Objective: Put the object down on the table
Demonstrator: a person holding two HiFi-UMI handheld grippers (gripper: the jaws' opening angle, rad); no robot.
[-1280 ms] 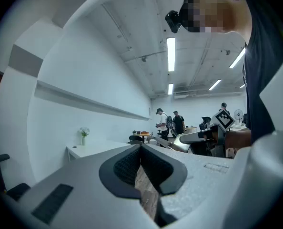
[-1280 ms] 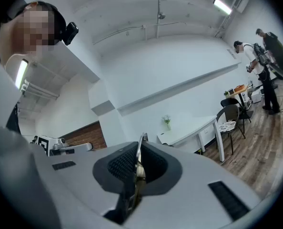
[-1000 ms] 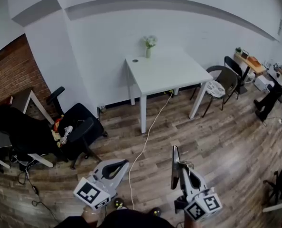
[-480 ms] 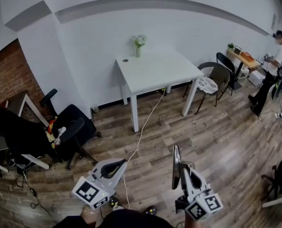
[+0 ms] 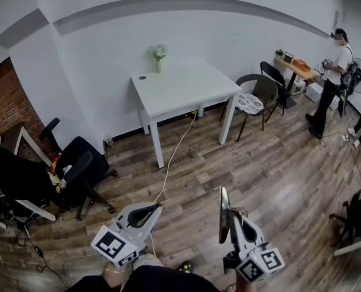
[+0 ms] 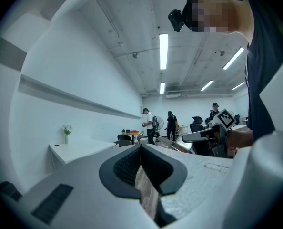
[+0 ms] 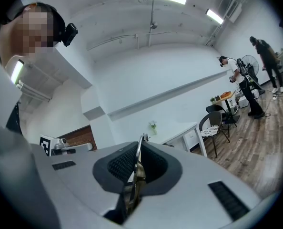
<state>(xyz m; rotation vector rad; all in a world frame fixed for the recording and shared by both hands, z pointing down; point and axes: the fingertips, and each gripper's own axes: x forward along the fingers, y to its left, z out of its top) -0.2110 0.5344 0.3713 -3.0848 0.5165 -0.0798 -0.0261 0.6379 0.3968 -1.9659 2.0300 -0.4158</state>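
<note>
Ahead, across the wooden floor (image 5: 271,181), stands the white table (image 5: 186,90), well apart from both grippers, with a vase of flowers (image 5: 158,55) near its back edge. A white cable (image 5: 171,163) trails over the boards from under the table toward the person. A black office chair (image 5: 77,169) stands to the left and another chair (image 5: 253,99) beside the table's right legs. The right gripper (image 5: 232,219) is clamped on a thin flat piece (image 5: 223,201) held on edge; the left gripper (image 5: 156,209) is closed with nothing in it.
</note>
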